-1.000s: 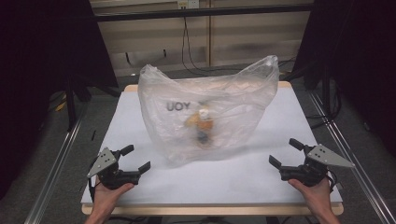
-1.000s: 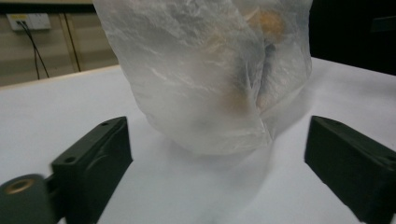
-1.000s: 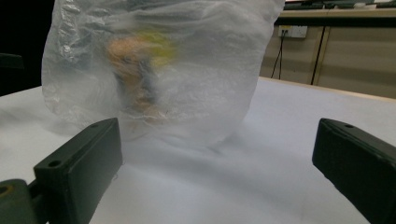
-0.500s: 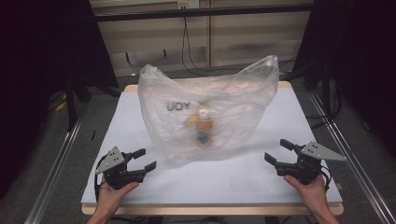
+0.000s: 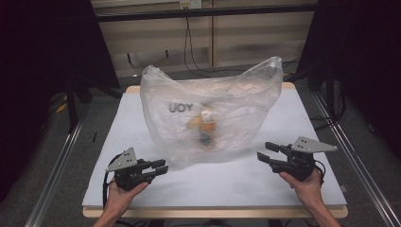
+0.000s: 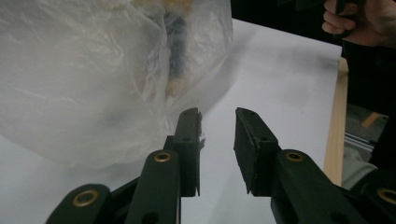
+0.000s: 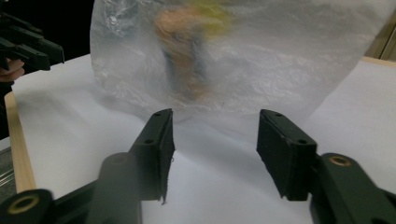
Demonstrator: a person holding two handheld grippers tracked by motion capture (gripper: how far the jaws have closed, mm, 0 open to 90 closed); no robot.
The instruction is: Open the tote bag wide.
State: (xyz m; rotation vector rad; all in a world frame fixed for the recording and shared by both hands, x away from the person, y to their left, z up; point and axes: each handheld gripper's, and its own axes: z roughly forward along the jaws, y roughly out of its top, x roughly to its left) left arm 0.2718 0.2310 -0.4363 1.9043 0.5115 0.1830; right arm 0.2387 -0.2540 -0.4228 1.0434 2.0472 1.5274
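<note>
A crumpled clear plastic bag (image 5: 213, 113) with dark letters stands in the middle of the white table (image 5: 302, 118). An orange and yellow toy (image 5: 204, 126) shows through its wall. My left gripper (image 5: 161, 167) hovers just off the bag's front left corner, pointing right. Its jaws have just been closing and stand narrowly open, nothing between them. In the left gripper view the bag (image 6: 93, 79) lies just beside the left gripper (image 6: 217, 126). My right gripper (image 5: 265, 150) is a short way off the bag's front right side. Its jaws have been closing too, open and empty. The right gripper (image 7: 215, 130) faces the bag (image 7: 243, 60).
The table's wooden front edge (image 5: 213, 212) runs just below both hands. Metal rails (image 5: 56, 179) flank the table on the floor. Dark curtains hang at both sides, and cables drop down the back wall. Bare white tabletop lies between the two grippers.
Both hands have moved inward towards the bag and risen slightly. The jaws of both grippers have narrowed from wide open. The bag has not moved.
</note>
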